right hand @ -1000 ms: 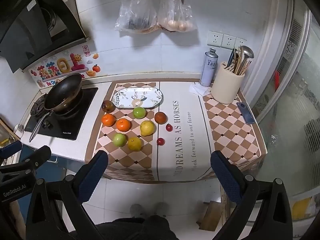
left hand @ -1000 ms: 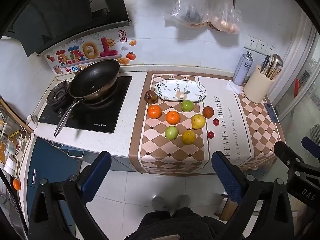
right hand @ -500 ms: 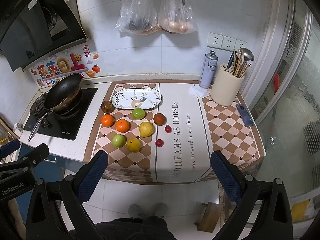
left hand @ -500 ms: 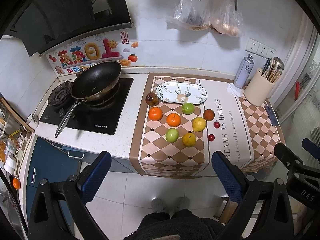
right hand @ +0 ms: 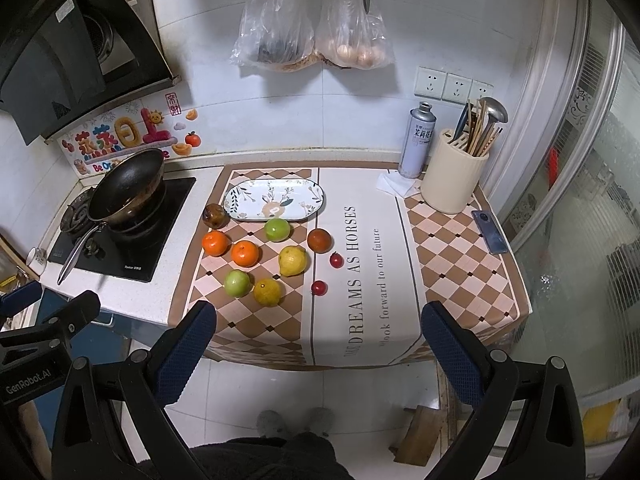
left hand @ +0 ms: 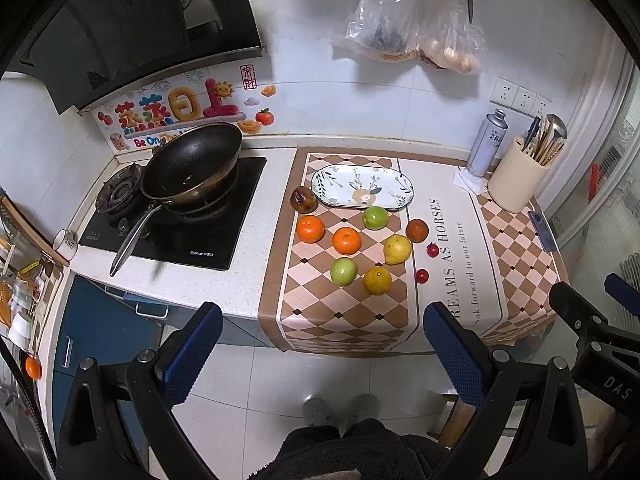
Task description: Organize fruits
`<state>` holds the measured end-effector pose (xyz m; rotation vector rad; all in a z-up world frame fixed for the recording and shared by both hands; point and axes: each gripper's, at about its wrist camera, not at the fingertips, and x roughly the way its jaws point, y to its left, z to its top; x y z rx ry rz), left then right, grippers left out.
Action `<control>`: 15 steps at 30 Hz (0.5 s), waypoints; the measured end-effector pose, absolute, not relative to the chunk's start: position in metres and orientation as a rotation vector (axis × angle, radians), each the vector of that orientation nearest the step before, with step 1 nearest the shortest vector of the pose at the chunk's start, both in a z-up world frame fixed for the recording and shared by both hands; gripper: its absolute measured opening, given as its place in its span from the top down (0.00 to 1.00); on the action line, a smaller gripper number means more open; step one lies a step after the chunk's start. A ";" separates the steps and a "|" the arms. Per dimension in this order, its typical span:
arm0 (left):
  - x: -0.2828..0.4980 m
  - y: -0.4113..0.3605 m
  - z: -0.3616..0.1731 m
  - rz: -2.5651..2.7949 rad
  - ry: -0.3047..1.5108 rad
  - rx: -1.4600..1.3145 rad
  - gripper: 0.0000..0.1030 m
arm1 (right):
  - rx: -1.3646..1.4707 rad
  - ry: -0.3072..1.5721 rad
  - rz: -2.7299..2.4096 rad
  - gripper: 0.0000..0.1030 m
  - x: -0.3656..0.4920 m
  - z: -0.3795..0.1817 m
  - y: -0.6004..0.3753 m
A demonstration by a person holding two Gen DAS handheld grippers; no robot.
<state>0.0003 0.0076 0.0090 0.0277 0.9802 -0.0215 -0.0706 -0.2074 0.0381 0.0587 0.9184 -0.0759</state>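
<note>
- Jaws of the left gripper (left hand: 320,344) and the right gripper (right hand: 316,340) stand wide apart, empty, low in frame.
- Fruits lie loose mid-frame on the tabltop mat (right hand: 360,320), below the empty oval plate (right hand: 273,200).
- Orange (right hand: 245,253) looks firm and round, likely to roll: grip across its middle.
- Cherry tomato (right hand: 319,287) seems soft and small, so squeeze gently.

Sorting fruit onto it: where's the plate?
The plate lies at the mat's far edge, behind a green apple, right of the wok.
</note>
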 end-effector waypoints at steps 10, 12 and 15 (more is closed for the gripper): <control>0.000 0.008 0.009 -0.022 0.978 0.028 0.00 | 0.060 0.917 -0.077 0.00 -0.070 0.040 -0.207; 0.000 0.007 0.009 -0.022 0.978 0.027 0.00 | 0.060 0.918 -0.076 0.00 -0.070 0.040 -0.207; 0.000 0.008 0.009 -0.022 0.978 0.028 0.00 | 0.061 0.916 -0.075 0.00 -0.070 0.040 -0.208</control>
